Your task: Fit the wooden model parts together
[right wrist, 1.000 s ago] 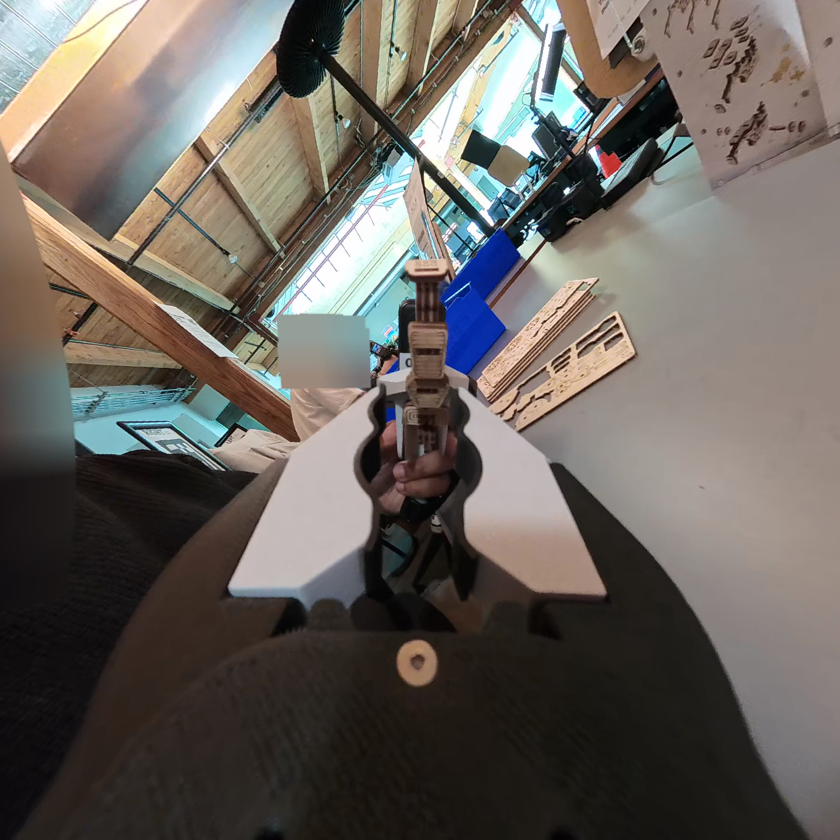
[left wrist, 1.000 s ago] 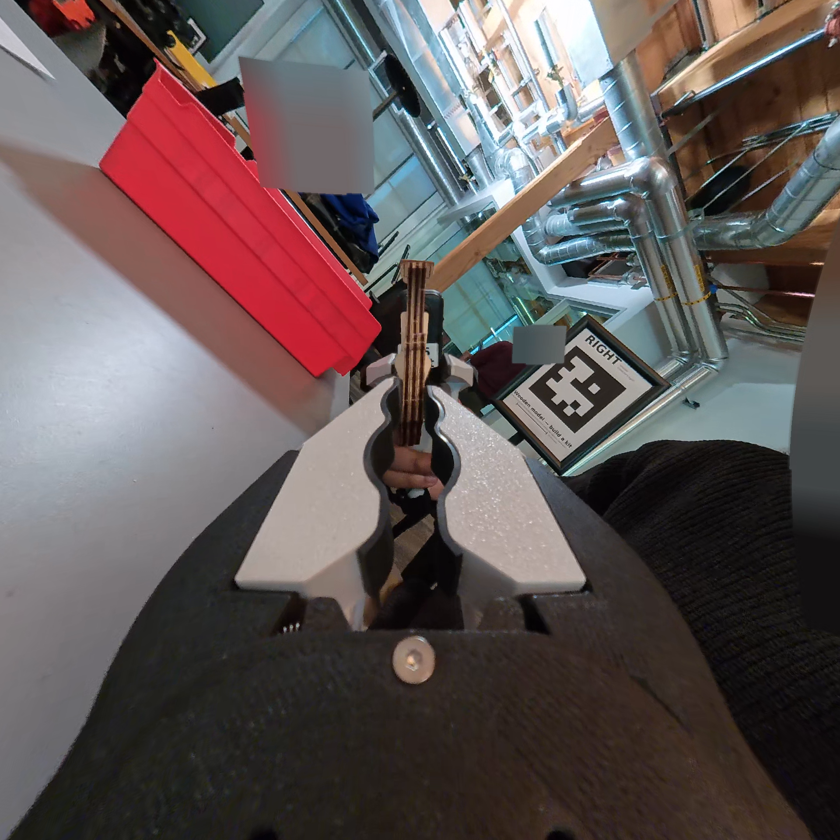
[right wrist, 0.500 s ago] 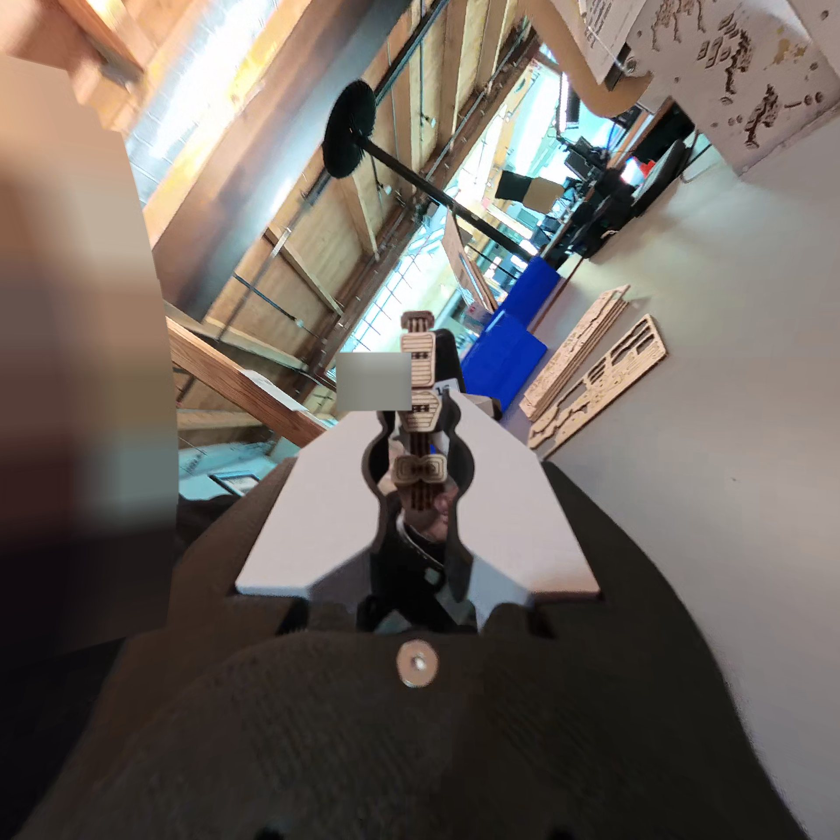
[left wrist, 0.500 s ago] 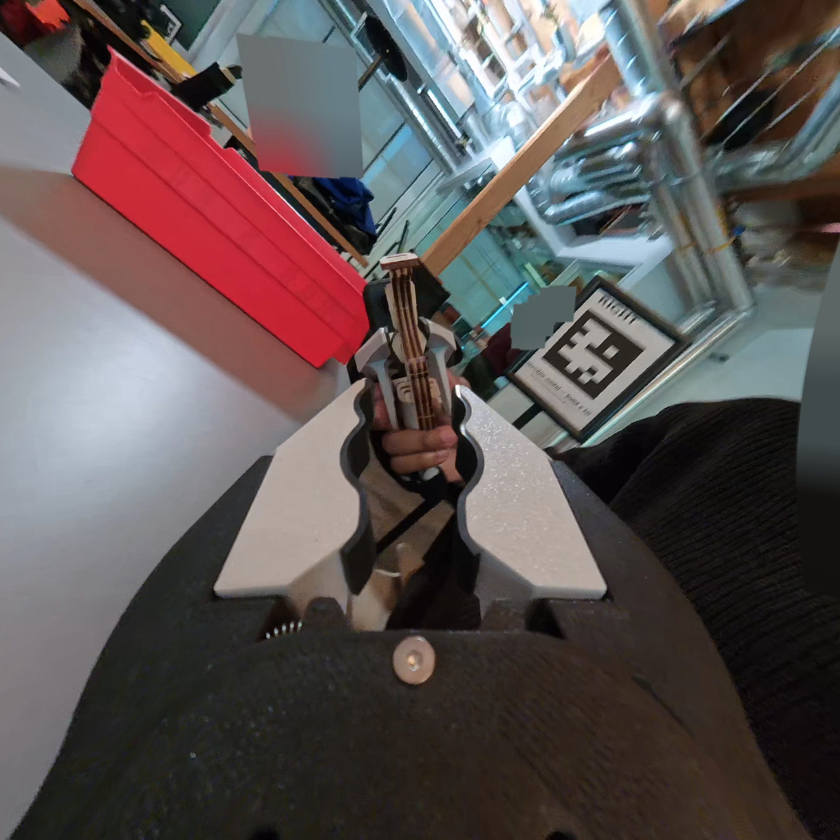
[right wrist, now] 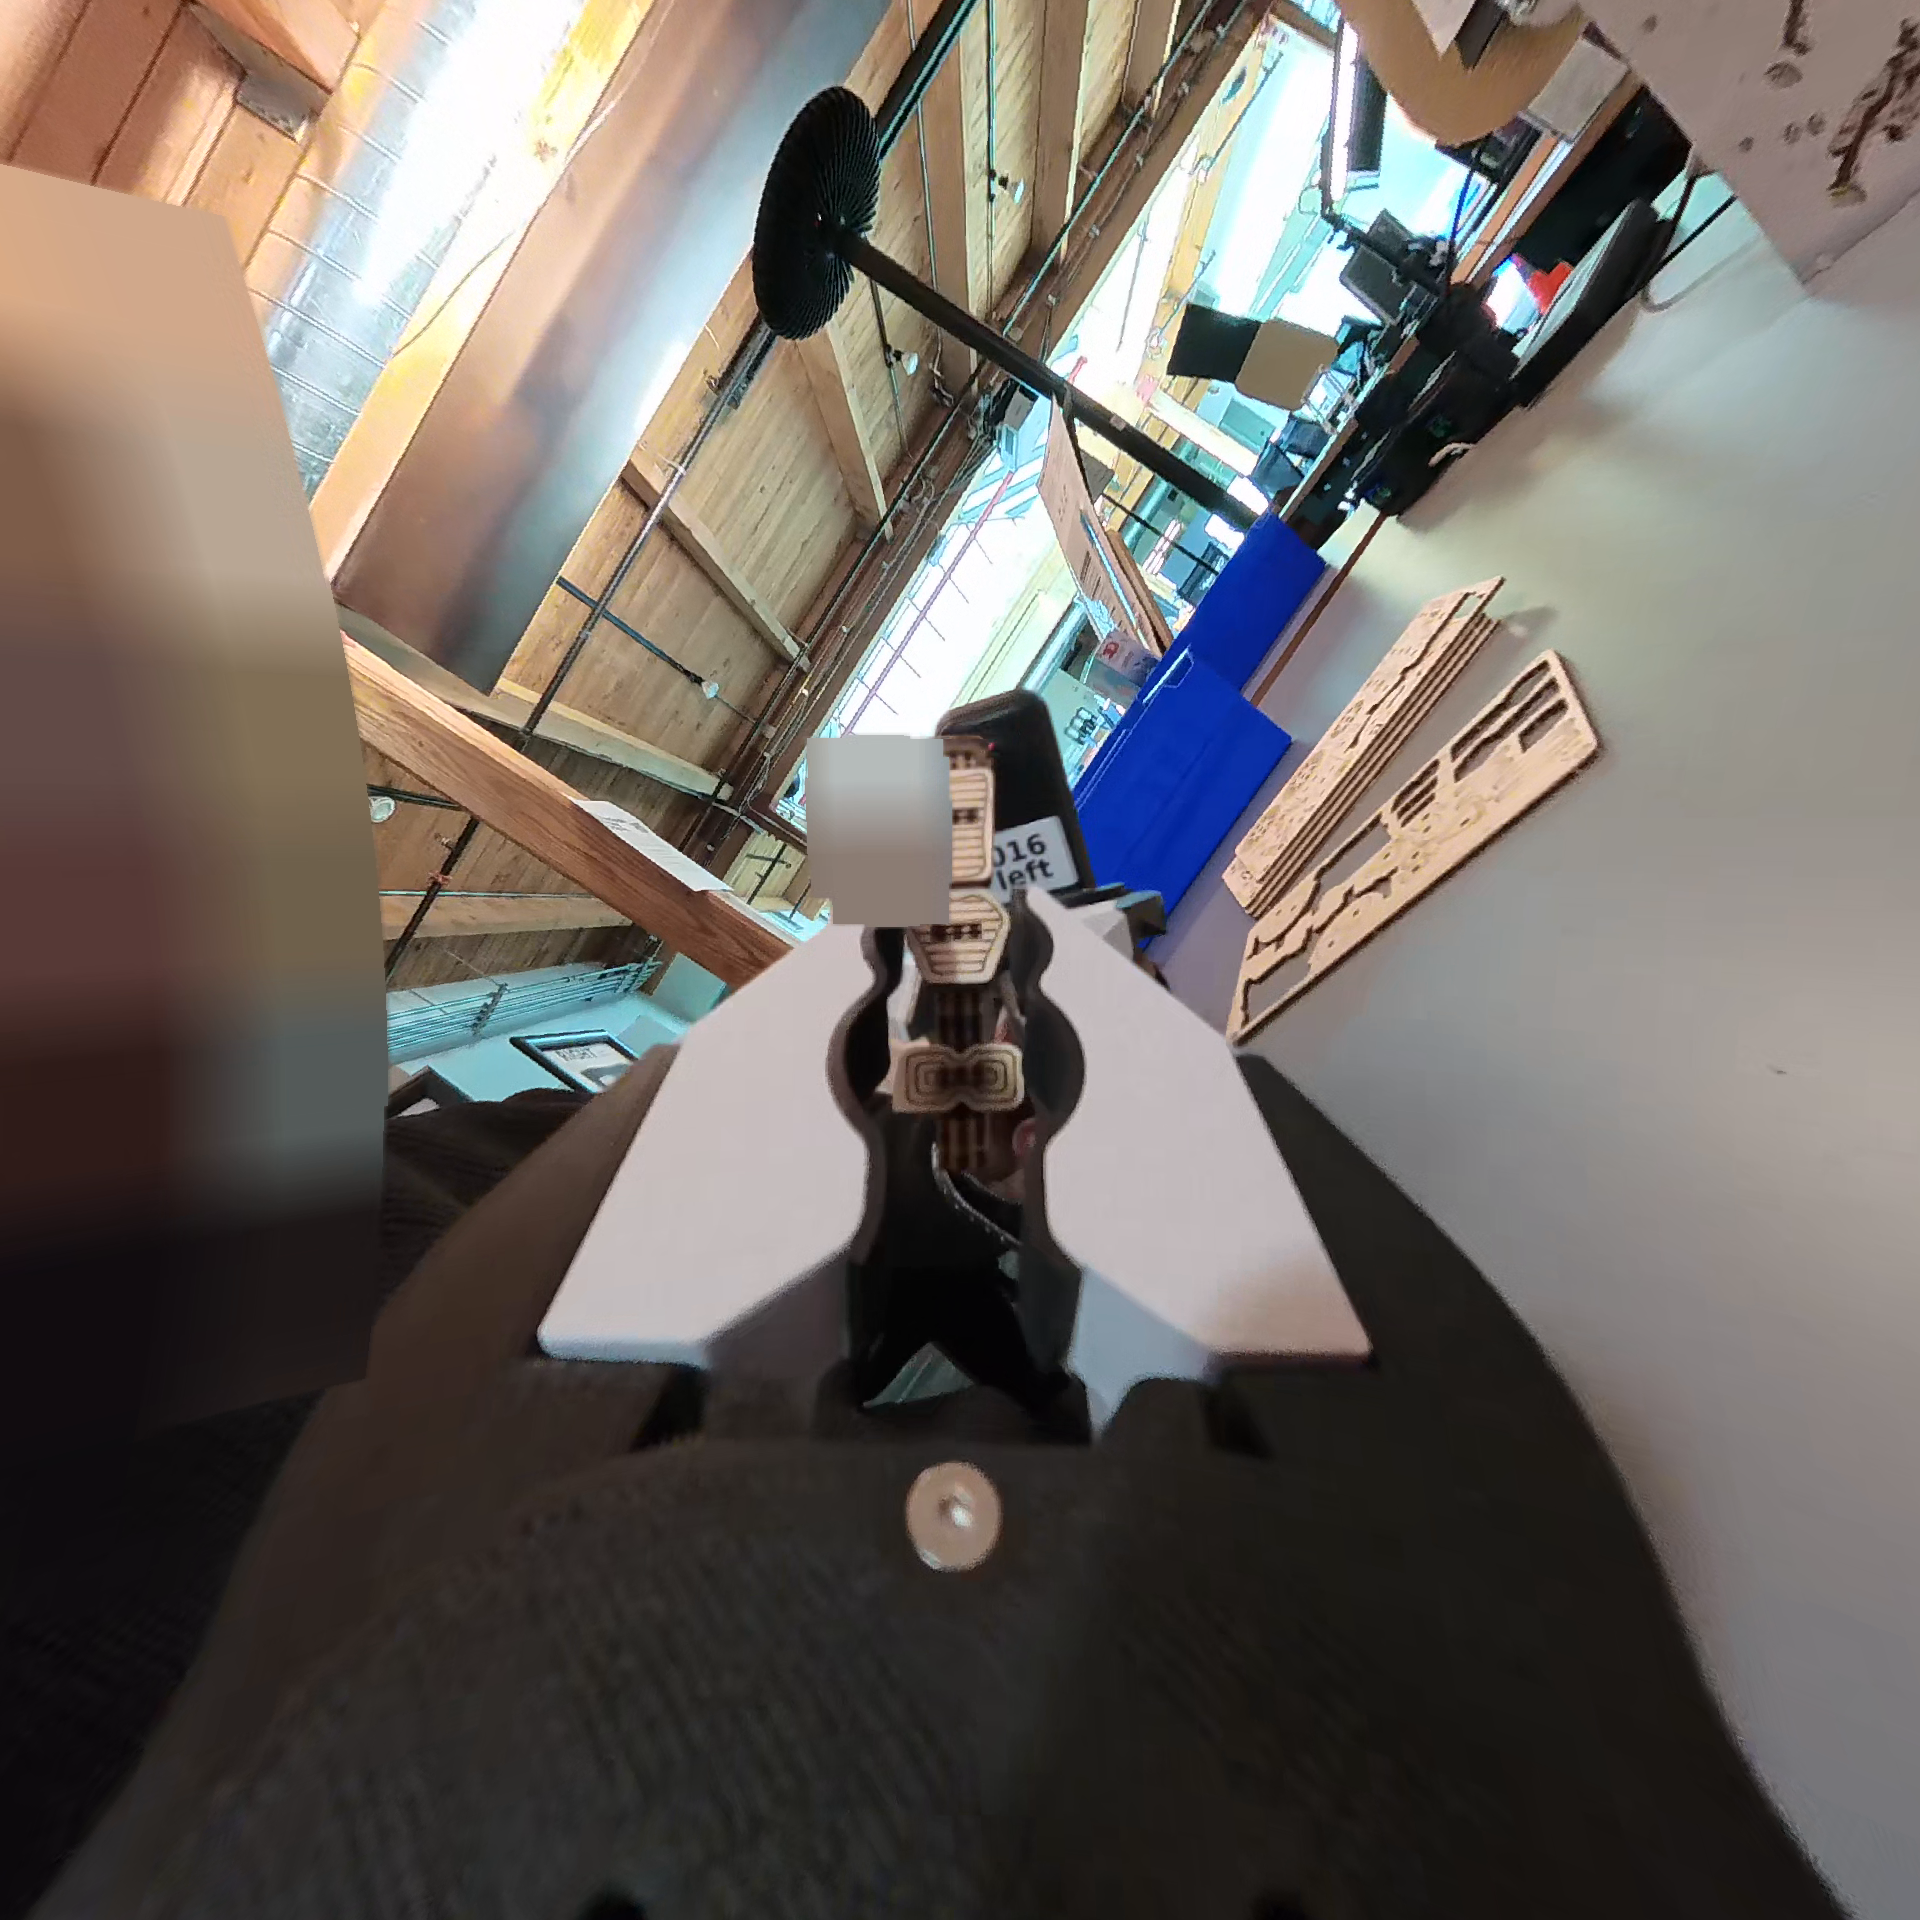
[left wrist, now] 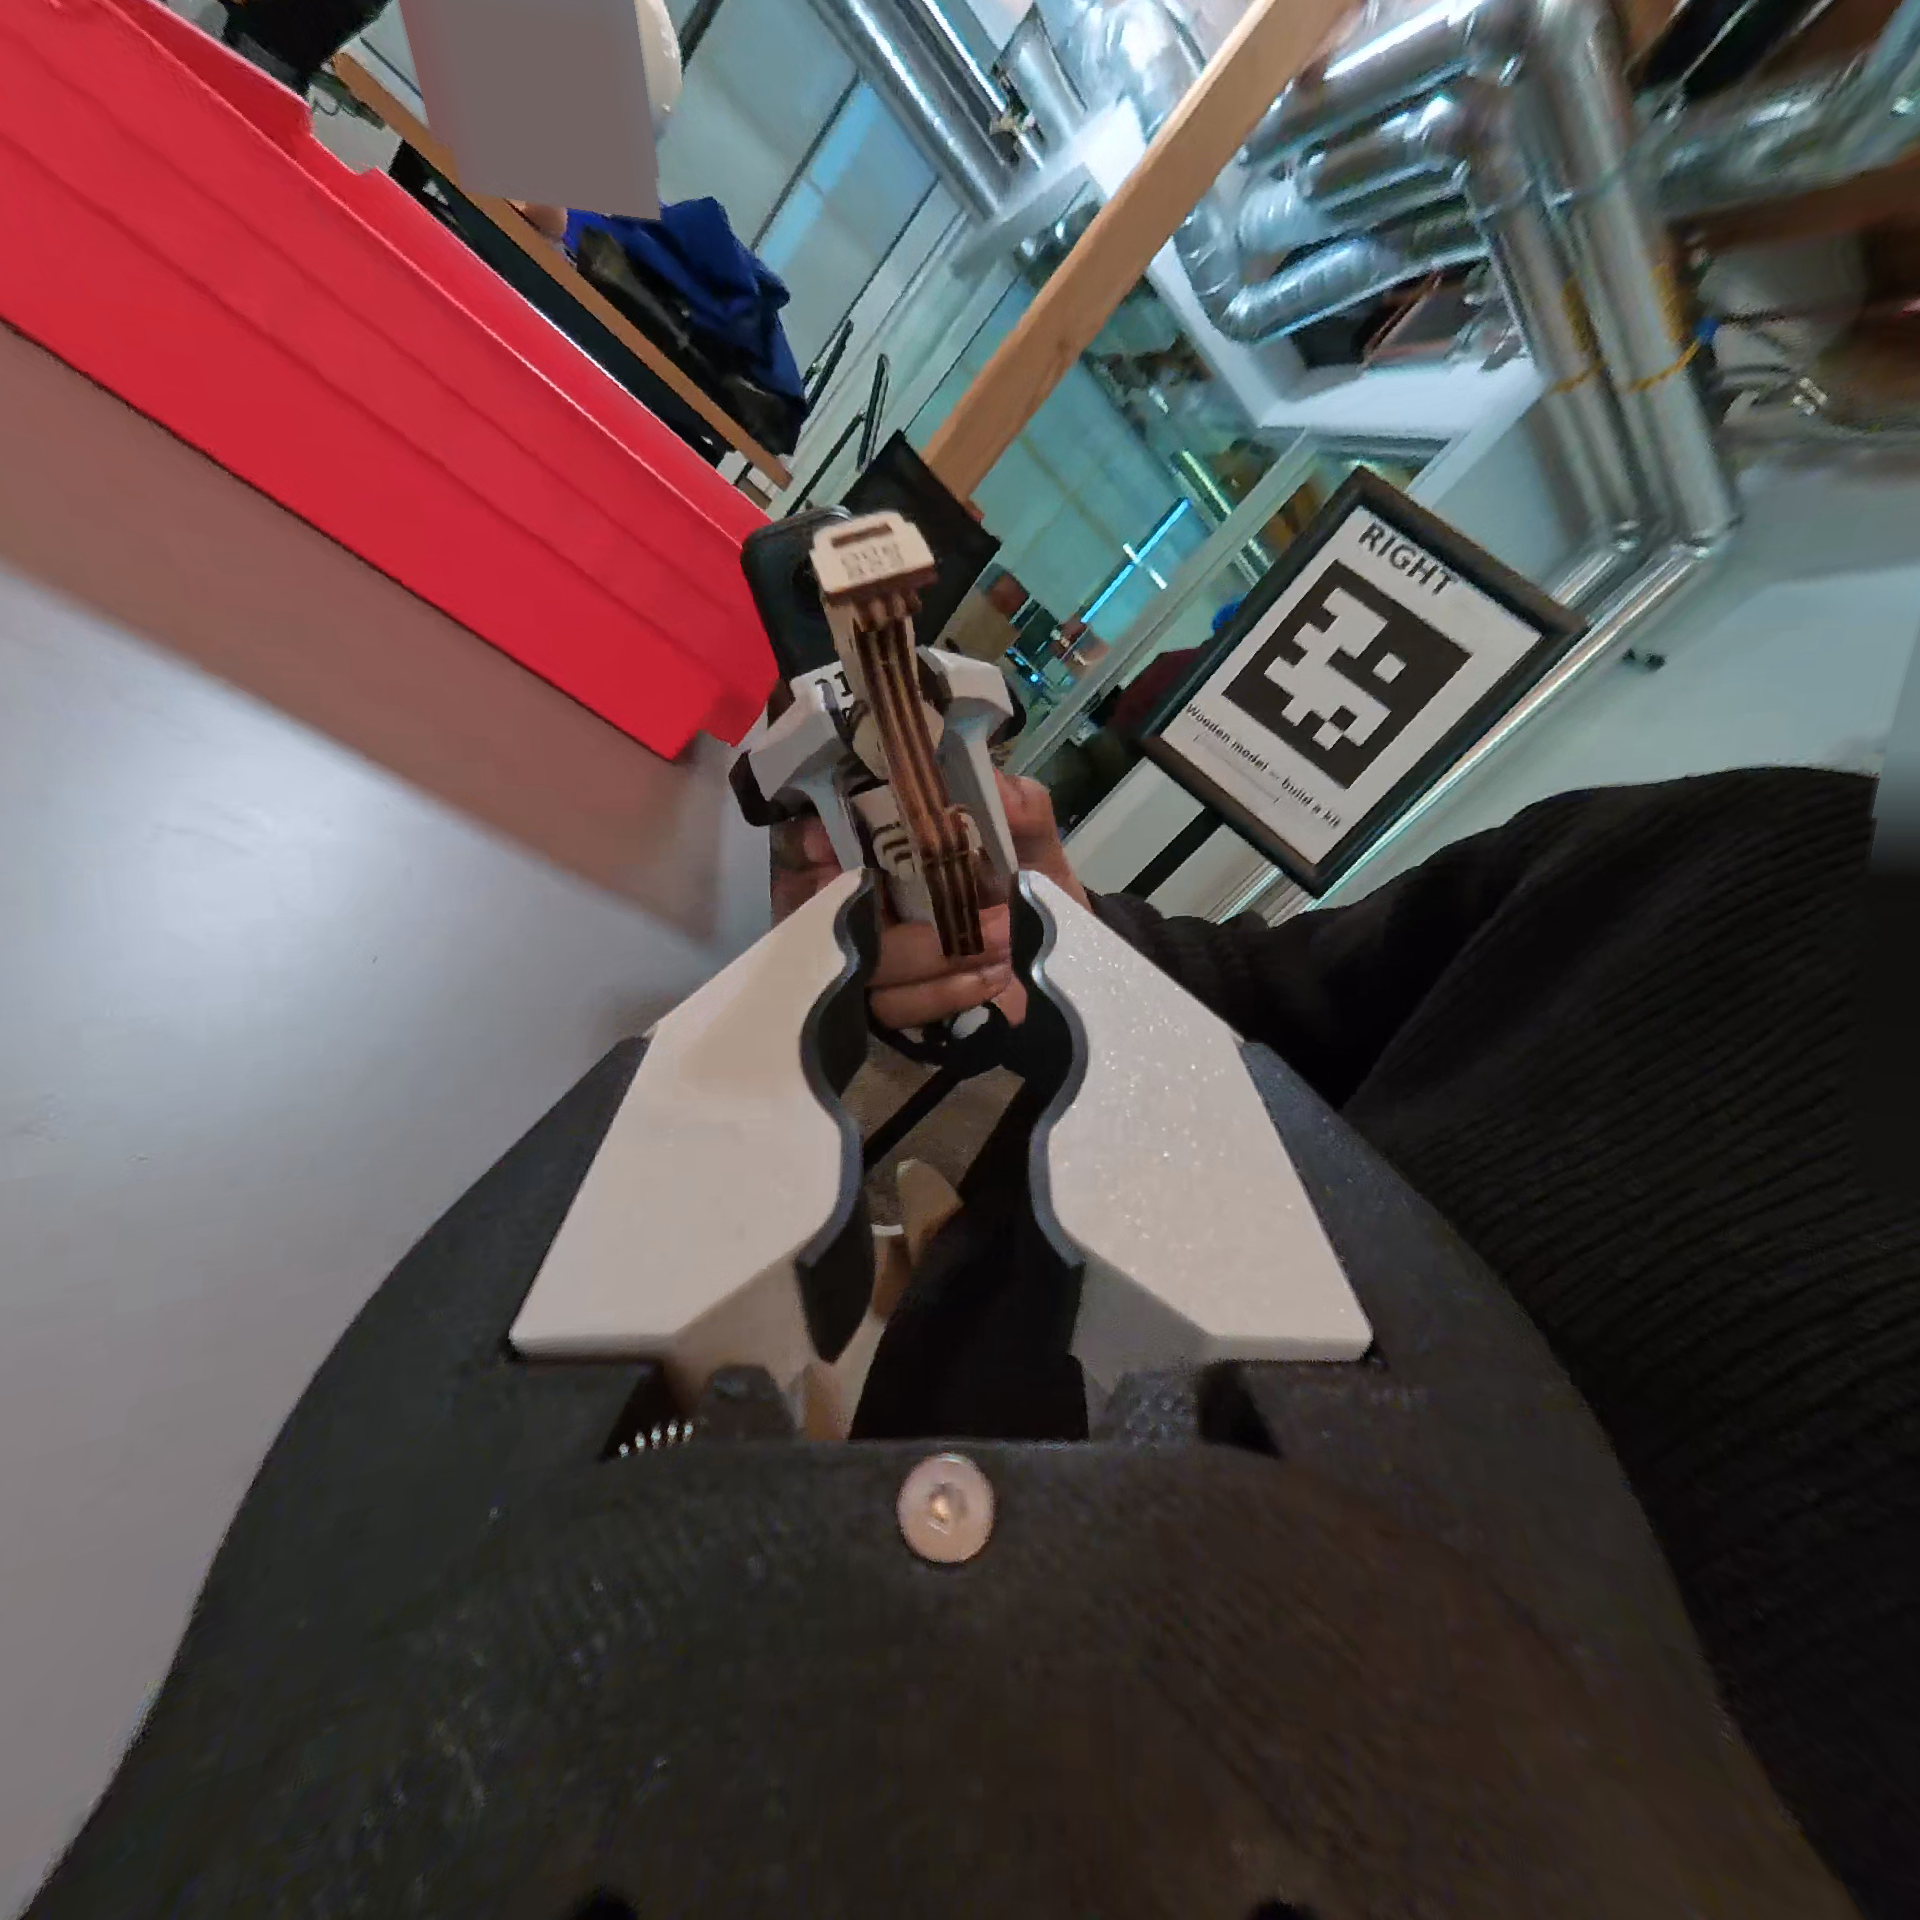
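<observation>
Moved: left gripper [left wrist: 940, 914] has let go and spread; wooden model [left wrist: 909, 758] now beyond its tips.
Right gripper [right wrist: 945, 935]: clamped on the model.
Left: cut sheets [right wrist: 1392, 810] on desk [right wrist: 1662, 1039].

Red bins [left wrist: 364, 343], blue boxes [right wrist: 1184, 769], pale engraved wooden model [left wrist: 904, 748]

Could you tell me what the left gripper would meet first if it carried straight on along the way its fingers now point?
Most likely the wooden model part directly ahead of the left gripper, its near end already about level with the fingertips. Right behind it come the right gripper, which holds the part, and the person's hand. Depth is hard to judge.
</observation>
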Demonstrator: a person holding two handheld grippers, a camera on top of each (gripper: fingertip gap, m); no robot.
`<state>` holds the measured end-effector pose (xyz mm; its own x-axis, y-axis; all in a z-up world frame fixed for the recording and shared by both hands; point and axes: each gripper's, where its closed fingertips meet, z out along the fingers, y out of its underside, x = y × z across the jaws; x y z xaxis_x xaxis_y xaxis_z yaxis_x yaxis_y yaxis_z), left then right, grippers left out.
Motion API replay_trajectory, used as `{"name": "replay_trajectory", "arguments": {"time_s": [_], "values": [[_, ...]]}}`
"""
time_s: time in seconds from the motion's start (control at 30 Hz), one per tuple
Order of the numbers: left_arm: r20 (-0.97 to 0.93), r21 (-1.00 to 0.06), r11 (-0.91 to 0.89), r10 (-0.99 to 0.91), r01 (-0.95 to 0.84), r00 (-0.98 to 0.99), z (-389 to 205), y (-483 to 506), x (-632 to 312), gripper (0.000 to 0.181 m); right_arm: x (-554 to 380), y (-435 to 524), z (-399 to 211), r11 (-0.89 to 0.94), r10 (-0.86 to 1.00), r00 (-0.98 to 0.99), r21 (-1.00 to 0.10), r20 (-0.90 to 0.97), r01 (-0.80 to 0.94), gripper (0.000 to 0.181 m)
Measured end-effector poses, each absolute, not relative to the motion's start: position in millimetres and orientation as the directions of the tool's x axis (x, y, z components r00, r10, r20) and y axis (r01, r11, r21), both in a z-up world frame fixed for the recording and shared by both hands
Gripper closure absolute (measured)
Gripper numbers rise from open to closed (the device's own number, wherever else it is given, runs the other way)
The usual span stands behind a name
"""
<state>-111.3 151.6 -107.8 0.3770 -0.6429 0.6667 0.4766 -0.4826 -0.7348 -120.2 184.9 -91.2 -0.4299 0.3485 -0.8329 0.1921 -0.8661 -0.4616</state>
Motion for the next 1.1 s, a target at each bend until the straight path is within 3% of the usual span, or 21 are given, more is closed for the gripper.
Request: {"name": "replay_trajectory", "arguments": {"time_s": [0.13,0.33,0.47,0.53,0.63,0.73,0.83,1.1], "values": [[0.693,-0.706,-0.508,-0.638,0.494,0.335,-108,151,-111,0.158,-123,176,-96,-0.838,0.373,-0.415,-0.493,-0.830,0.234,0.163],[0.772,-0.621,-0.587,-0.571,0.519,0.279,-117,153,-112,0.171,-126,174,-103,-0.781,0.480,-0.365,-0.578,-0.798,0.236,0.162],[0.819,-0.537,-0.521,-0.512,0.664,0.260,-112,164,-138,0.173,-125,193,-101,-0.724,0.628,-0.274,-0.676,-0.729,0.138,0.131],[0.833,-0.497,-0.438,-0.484,0.750,0.269,-108,168,-160,0.173,-124,202,-100,-0.587,0.785,-0.181,-0.805,-0.593,0.089,0.124],[0.856,-0.419,-0.326,-0.454,0.848,0.248,-102,169,-185,0.173,-127,197,-96,-0.174,0.982,-0.051,-0.979,-0.181,0.105,0.118],[0.873,-0.322,-0.293,-0.461,0.900,0.163,-97,166,-190,0.173,-136,176,-97,0.201,0.979,0.004,-0.968,0.204,0.152,0.113],[0.880,-0.261,-0.312,-0.465,0.913,0.093,-96,164,-182,0.173,-143,164,-98,0.379,0.919,0.037,-0.905,0.393,0.194,0.111],[0.859,-0.213,-0.354,-0.512,0.911,0.003,-87,158,-162,0.173,-144,166,-93,0.345,0.932,0.053,-0.921,0.359,0.182,0.124]]}}
